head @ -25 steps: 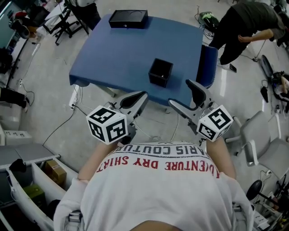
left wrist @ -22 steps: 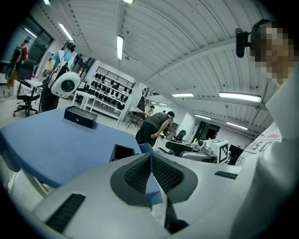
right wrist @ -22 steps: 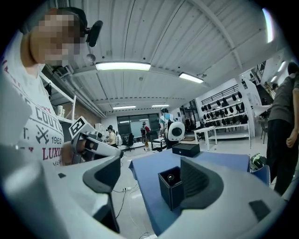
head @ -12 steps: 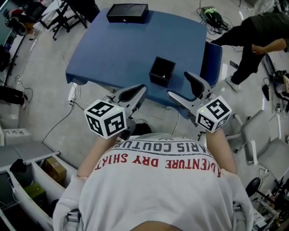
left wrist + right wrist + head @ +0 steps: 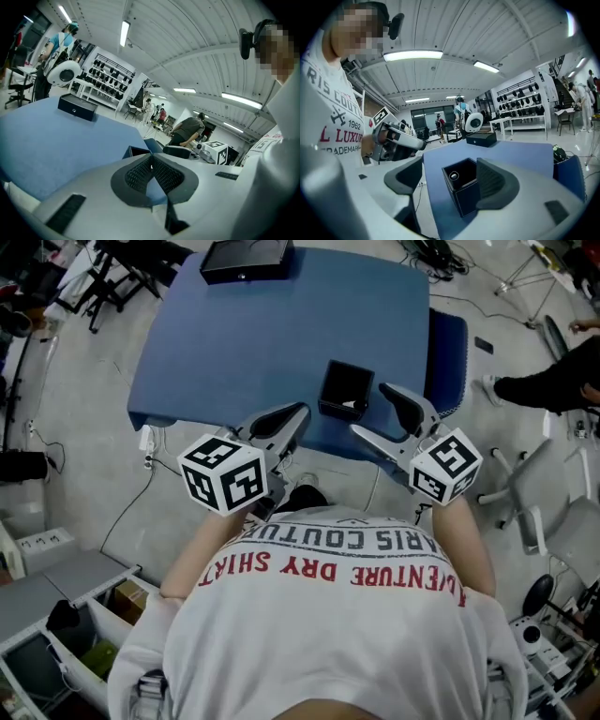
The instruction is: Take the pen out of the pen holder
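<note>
The right gripper (image 5: pixel 371 412) has its jaws wide apart and empty, hovering short of the table's (image 5: pixel 253 334) near edge; the left gripper (image 5: pixel 151 161) has its jaws pressed together on nothing; the black pen holder (image 5: pixel 465 188) stands by that near edge, towards the right corner, the pen (image 5: pixel 453 176) upright inside; nothing is gripped yet, so reaching, gripping and lifting all remain, as I judge it.

Bright, even light falls from long ceiling tubes (image 5: pixel 412 55), which flare white in both gripper views. Those two views bulge like a fishbowl, dark at the corners, and the near body of the left gripper (image 5: pixel 151 161) is soft. From above, the blue table (image 5: pixel 281 324) looks flatly lit, with hardly a shadow on it.
</note>
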A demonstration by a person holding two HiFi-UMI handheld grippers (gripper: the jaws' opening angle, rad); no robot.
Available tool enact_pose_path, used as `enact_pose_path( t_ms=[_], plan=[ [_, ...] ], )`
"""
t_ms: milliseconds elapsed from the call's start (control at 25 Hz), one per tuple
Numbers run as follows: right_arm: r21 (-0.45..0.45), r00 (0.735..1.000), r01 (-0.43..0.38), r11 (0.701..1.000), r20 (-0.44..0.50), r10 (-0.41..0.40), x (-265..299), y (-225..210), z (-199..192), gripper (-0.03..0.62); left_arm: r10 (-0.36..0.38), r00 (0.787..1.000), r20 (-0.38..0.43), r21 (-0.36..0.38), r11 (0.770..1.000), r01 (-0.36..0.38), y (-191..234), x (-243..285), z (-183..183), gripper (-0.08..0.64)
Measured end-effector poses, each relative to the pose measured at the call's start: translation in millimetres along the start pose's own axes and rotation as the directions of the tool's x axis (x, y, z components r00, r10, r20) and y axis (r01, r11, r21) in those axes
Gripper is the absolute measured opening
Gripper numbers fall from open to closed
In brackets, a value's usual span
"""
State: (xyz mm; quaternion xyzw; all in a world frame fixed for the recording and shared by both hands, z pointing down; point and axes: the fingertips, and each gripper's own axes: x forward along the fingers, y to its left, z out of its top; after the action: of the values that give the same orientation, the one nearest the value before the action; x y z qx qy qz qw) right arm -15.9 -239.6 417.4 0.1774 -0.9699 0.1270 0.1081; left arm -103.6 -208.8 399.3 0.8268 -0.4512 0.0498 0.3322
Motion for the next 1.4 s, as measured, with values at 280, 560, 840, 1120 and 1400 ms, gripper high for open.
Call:
enact_pose_path(
  t_ms=[280,560,840,1120,1400],
  plan=[
    [0.039,0.995,0.095,0.995,-0.034,-0.094,14,-9,-20,0.247,-0.065,0.995,-0.08,0.0,0.998,0.066,19,17,3,0.032],
    [0.052,0.983,0.179,0.983,-0.045,-0.176,14,-12,-31,0.15,-0.127,0.982,-0.138,0.004,0.992,0.129,28,28,-1,0.032],
    [0.047,0.96,0.279,0.959,-0.022,-0.278,12,-15,-36,0.116,-0.191,0.965,-0.181,0.02,0.98,0.198,32,34,-5,0.032],
    [0.021,0.928,0.371,0.929,-0.039,-0.37,12,-18,-37,0.08,-0.251,0.947,-0.2,0.04,0.964,0.263,34,37,-3,0.032],
    [0.04,0.916,0.399,0.916,-0.046,-0.398,10,-22,-35,0.078,-0.288,0.935,-0.205,0.049,0.952,0.303,34,42,4,0.032]
  ],
)
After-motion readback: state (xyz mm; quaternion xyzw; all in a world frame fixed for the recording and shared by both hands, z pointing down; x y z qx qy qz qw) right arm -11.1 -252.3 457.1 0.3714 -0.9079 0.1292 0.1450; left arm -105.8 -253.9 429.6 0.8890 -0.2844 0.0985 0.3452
